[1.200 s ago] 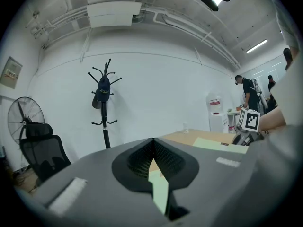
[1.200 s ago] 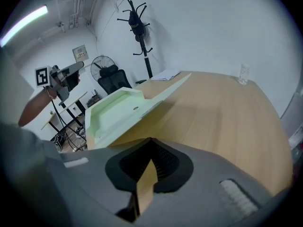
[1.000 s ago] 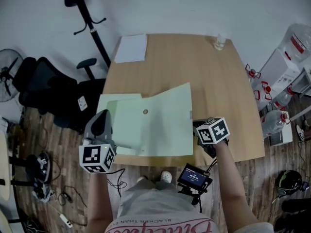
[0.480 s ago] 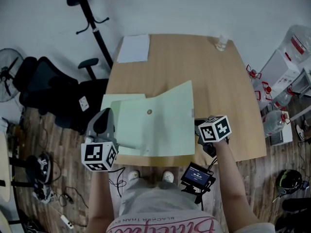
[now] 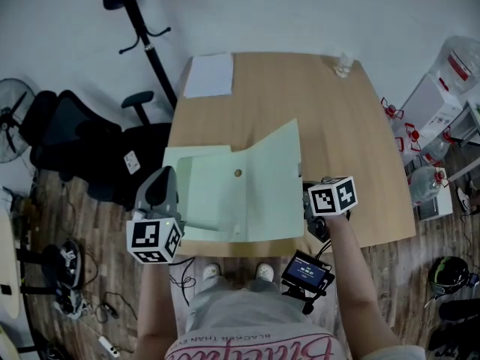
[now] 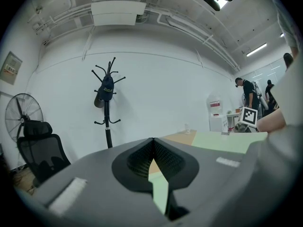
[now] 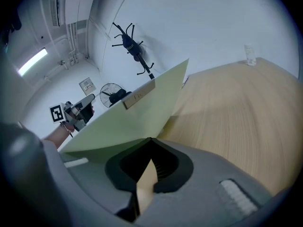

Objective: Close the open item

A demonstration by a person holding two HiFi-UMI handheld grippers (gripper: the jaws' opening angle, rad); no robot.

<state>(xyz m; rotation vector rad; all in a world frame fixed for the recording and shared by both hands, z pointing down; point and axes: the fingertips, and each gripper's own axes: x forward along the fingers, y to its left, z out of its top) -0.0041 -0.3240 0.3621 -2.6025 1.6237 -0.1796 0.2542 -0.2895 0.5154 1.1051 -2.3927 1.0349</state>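
Change over the last second was slight: the green folder had crept a little toward the right gripper across the bench, and its cover stood as high as before, perhaps a touch higher at the far corner. It had not begun to come down. I judged the closing no further along; the fold over onto the back panel was still to be done. The folder lay at the bench's near edge, with the back panel flat and showing only as a strip on the folder's left side. The right gripper sat at the folder's right edge, its jaws pressed together on the lower edge of the cover, which rose away from them as a tilted sheet in the right gripper view. The left gripper sat at the folder's left edge, its jaws also together at the tips — green showed through the slit behind them, but whether any sheet was nipped there I could not tell.
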